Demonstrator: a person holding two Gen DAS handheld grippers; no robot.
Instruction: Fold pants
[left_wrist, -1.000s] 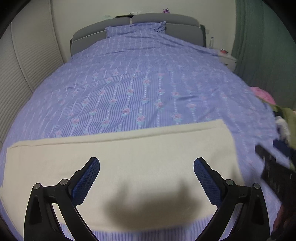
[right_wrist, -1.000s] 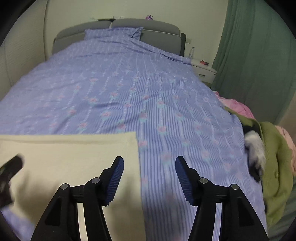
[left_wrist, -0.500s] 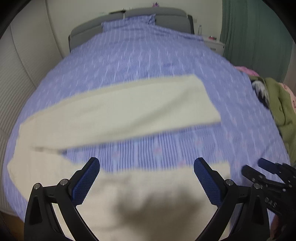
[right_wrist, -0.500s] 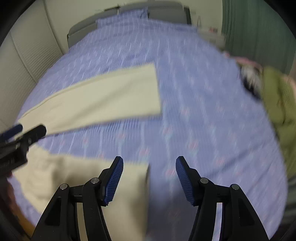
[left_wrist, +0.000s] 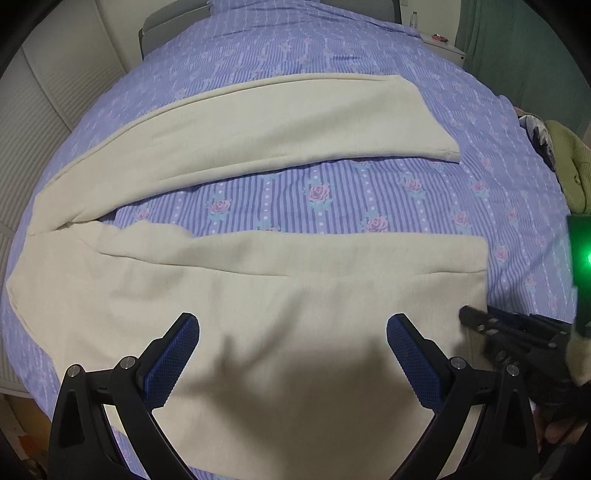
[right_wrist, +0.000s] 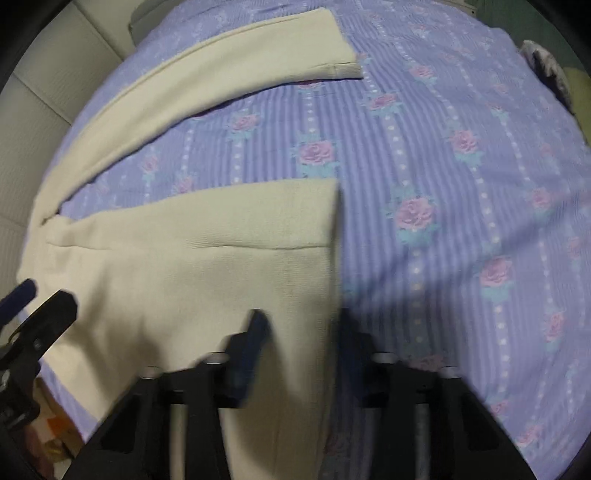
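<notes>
Pants (left_wrist: 295, 295) in a cream knit lie flat across the striped, rose-printed bedspread (left_wrist: 332, 192), and from my left wrist feed they sit with the waist out at 9 o'clock and both cuffs pointing to 3 o'clock. The far leg (left_wrist: 277, 122) runs across the 12 o'clock half of the view, and the near leg (left_wrist: 258, 273) fills the middle and 6 o'clock part. The two are splayed in a V, with a wedge of bedspread showing between them. My left gripper (left_wrist: 293, 325) hangs over the near leg with its jaws spread wide. The blue pads are clear of each other and I see no cloth caught between them, only their shadow on the fabric. My right gripper (right_wrist: 301, 328) is at the cuff end of that same leg, at 3 o'clock from the left one. Its jaws have just been closing, with the hem edge of the near leg running up between the fingers. The right feed is smeared, but in the left feed the fingers look drawn together on the hem corner — I read that as a pinch on the cuff. A heap of green and dark clothes (left_wrist: 570, 166) lies off at 2 o'clock by the bed's edge, and a green curtain (left_wrist: 517, 48) hangs beyond it at 1 o'clock.
</notes>
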